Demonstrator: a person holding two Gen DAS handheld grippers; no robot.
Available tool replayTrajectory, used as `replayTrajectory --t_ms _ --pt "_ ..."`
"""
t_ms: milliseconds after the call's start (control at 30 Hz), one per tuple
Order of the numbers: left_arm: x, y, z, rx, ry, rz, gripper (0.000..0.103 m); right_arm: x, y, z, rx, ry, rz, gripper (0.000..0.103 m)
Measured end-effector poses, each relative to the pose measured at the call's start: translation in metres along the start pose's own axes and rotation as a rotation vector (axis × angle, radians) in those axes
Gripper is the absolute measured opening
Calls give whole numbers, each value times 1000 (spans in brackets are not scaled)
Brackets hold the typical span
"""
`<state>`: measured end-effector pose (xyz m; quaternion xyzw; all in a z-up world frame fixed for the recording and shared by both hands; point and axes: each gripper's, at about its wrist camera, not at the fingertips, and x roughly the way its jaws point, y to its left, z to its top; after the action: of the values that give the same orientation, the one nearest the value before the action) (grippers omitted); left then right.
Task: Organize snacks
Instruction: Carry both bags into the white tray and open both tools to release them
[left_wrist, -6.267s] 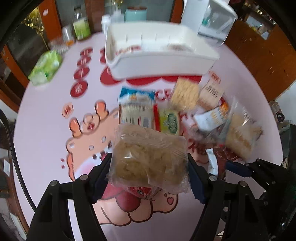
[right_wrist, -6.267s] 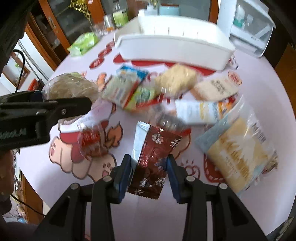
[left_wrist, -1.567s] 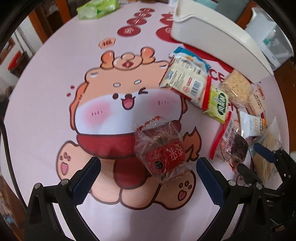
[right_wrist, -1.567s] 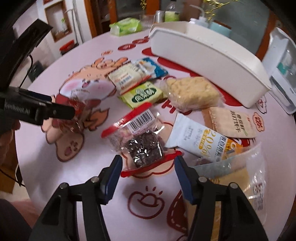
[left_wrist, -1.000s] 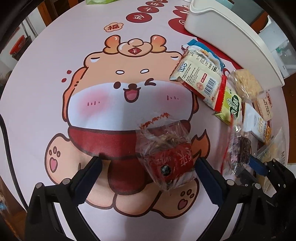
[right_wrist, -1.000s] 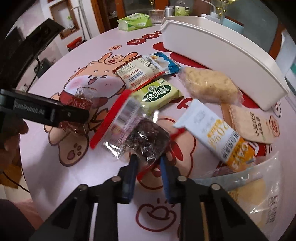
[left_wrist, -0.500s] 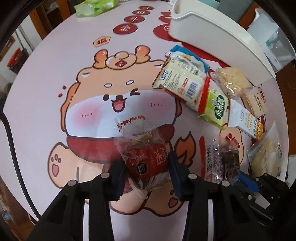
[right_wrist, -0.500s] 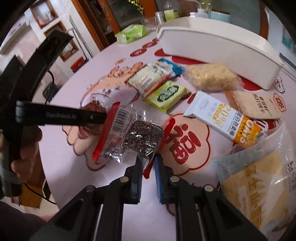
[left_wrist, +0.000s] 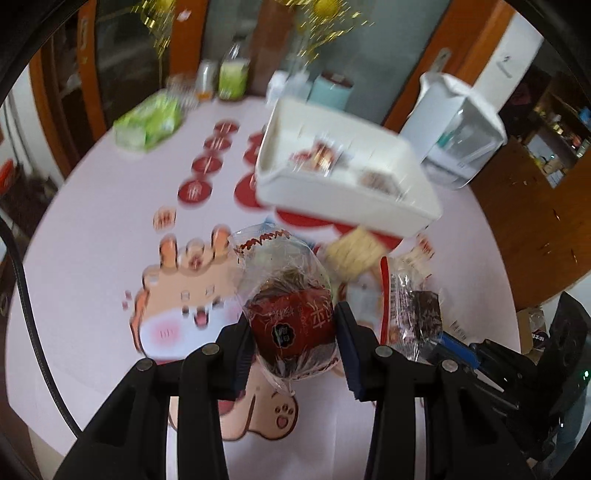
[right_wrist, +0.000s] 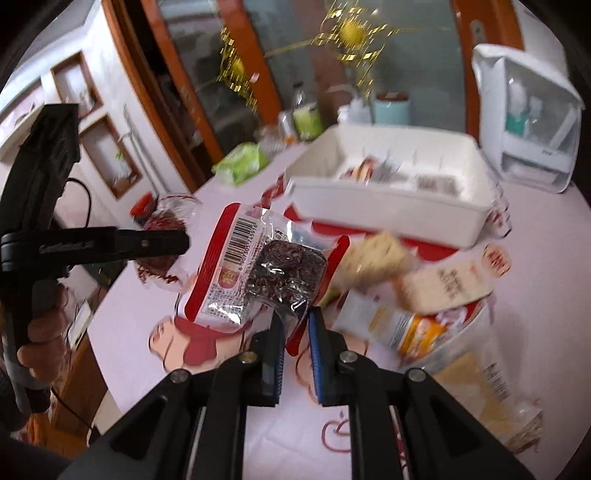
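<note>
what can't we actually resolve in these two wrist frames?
- Contents of the white bin: motion blur in both views; only reddish and dark smears, no count.
- Print on the red-label pack in the left gripper: too small.
- Snacks under the barcode pack held by the right gripper: hidden behind it, right view.
- Yellow pack: blurred at the fisheye edge, text unreadable.
- Bottles at the table's far end: blurred.

two claws (left_wrist: 293, 332), one white bin (left_wrist: 347, 192), one green tissue pack (left_wrist: 147, 122), two held snack packets (left_wrist: 291, 314)
</note>
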<state>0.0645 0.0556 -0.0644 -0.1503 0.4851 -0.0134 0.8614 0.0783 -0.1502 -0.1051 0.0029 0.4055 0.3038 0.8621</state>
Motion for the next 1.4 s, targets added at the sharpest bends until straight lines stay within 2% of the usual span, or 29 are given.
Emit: replayTrajectory --t_ms 300,533,733,1000,1200,1333,1367,1400 --pt "-43 -35 64 147 -149 -35 40 -27 -20 62 98 -148 -123 12" --pt "-44 -55 129 181 -233 -55 40 -33 -35 115 143 -236 -243 12" --pt "-29 -71 174 196 -254 -51 40 -35 -46 154 187 -322 -319 12" --pt "14 -88 209 221 -240 -20 40 -3 -65 169 257 -305 -361 12" --pt "62 -82 220 218 -190 22 40 38 -84 167 287 -240 -406 12" --pt "103 -74 226 212 -126 60 41 69 -95 166 292 -167 -419 13" --pt "112 -72 226 205 -107 67 43 79 -97 165 287 -139 -416 13" --pt "120 -69 227 196 -93 73 52 87 -99 165 282 -111 -415 15"
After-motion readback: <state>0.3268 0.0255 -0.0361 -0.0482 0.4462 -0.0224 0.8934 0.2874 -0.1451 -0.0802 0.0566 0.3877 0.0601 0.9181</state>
